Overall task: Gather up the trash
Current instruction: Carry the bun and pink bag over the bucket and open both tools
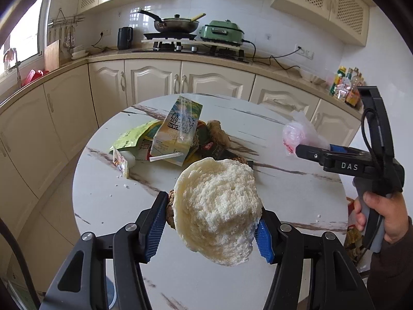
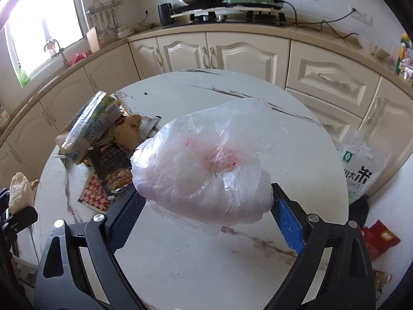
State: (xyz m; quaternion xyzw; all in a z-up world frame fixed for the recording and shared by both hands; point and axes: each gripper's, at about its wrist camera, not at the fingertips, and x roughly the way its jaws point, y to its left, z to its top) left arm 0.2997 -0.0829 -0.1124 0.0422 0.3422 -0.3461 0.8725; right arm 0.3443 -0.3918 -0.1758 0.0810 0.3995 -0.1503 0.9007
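Note:
My left gripper (image 1: 211,206) is shut on a white, crumbly foam-like piece (image 1: 219,206) with a brown scrap behind it, held above the round marble table (image 1: 296,206). The right gripper (image 2: 205,191) is shut on a crumpled clear plastic bag (image 2: 201,160) with pink stains, also off the table; it shows at the right in the left wrist view (image 1: 296,149). On the table's far left lies a heap of trash: a milk carton (image 1: 178,129) with a straw, a green wrapper (image 1: 129,137), a dark snack packet (image 2: 108,175) and brown lumps (image 2: 129,131).
White crumbs dot the table near a small sachet (image 1: 120,160). A rice bag (image 2: 358,170) and a red packet (image 2: 379,237) sit on the floor to the right. Cream cabinets and a counter with a stove (image 1: 196,49) ring the table behind.

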